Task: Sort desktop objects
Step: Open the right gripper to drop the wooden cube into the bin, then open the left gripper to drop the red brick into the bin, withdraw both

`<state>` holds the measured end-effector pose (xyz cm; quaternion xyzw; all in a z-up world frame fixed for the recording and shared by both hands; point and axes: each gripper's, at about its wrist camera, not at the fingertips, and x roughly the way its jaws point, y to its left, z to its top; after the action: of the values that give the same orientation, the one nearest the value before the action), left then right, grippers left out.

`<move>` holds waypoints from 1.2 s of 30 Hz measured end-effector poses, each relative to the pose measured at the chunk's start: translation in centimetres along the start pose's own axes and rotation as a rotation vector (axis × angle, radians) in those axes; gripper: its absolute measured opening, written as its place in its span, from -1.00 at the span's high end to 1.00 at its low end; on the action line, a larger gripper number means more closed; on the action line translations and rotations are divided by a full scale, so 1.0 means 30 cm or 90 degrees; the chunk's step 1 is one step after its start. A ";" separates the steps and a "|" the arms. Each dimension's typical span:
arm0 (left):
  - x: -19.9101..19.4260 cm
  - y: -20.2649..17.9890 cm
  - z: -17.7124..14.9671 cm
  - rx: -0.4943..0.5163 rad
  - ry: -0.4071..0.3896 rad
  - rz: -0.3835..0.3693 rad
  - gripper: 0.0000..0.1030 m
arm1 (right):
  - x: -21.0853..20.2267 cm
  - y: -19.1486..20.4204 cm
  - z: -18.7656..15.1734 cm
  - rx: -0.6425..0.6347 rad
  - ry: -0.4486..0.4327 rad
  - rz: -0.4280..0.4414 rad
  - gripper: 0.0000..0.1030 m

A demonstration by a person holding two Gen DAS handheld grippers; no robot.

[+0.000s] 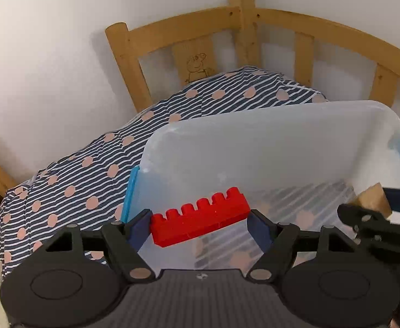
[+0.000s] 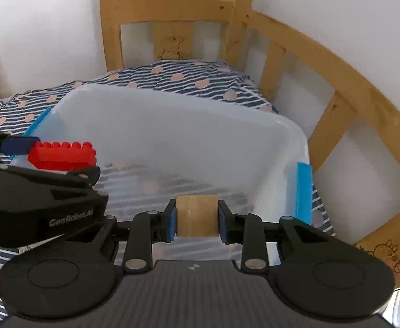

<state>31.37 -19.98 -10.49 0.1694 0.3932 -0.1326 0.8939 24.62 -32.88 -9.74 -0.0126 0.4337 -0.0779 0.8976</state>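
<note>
Left hand-held gripper (image 1: 200, 222) grasps a red brick (image 1: 200, 218), right hand-held gripper (image 2: 197, 220) a wooden block (image 2: 197, 216), both over the clear bin (image 2: 172, 125) at twelve o'clock; I'd release next.

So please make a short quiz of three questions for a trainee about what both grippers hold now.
1. True or false: the left gripper holds a green ball.
2. What does the right gripper hold? A) wooden block B) spoon C) cup
3. Fill in: both held things hang over the clear plastic ___ with blue clips, on the striped bedding.

Key: 1. False, it is a red toy brick. 2. A. 3. bin.
</note>
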 end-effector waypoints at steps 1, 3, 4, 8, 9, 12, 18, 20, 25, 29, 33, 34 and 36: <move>0.003 -0.001 -0.001 0.002 0.000 0.001 -0.52 | 0.004 0.001 -0.001 0.001 0.002 0.002 0.36; 0.004 -0.003 -0.004 0.006 -0.001 0.001 -0.53 | 0.007 0.002 -0.004 0.001 0.000 0.003 0.34; 0.004 -0.003 -0.004 0.006 -0.002 0.000 -0.53 | 0.007 0.002 -0.005 0.000 -0.002 0.003 0.27; 0.009 -0.006 -0.003 0.008 0.000 0.002 -0.52 | 0.007 0.012 -0.009 -0.011 -0.006 -0.003 0.20; 0.010 -0.006 -0.003 0.008 0.000 0.001 -0.52 | 0.007 0.011 -0.010 -0.012 -0.006 -0.004 0.20; 0.010 -0.009 -0.004 0.010 -0.002 0.002 -0.52 | 0.006 0.009 -0.014 -0.013 -0.008 -0.007 0.16; 0.005 -0.009 -0.003 0.005 -0.011 0.005 -0.52 | -0.010 -0.002 -0.017 0.001 -0.025 -0.020 -0.01; -0.013 -0.007 -0.003 -0.001 -0.032 0.011 -0.52 | -0.017 -0.007 -0.016 0.007 -0.032 -0.021 -0.19; -0.046 0.001 0.006 -0.013 -0.068 0.037 -0.53 | -0.041 -0.020 -0.010 0.025 -0.055 -0.028 -0.51; -0.058 0.004 0.008 -0.022 -0.076 0.043 -0.53 | -0.056 -0.024 -0.006 0.034 -0.069 -0.034 -0.51; -0.041 -0.010 0.007 -0.002 -0.045 0.055 -0.54 | -0.064 -0.021 -0.005 0.036 -0.076 -0.037 -0.50; -0.037 -0.019 0.003 0.010 -0.044 0.067 -0.54 | -0.067 -0.021 -0.004 0.037 -0.078 -0.040 -0.50; -0.039 -0.029 -0.010 0.028 -0.056 0.072 -0.54 | -0.078 -0.024 -0.004 0.040 -0.086 -0.041 -0.50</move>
<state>30.09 -20.55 -9.98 0.2048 0.3408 -0.0979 0.9123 22.99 -33.23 -7.95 -0.0033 0.3690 -0.1194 0.9217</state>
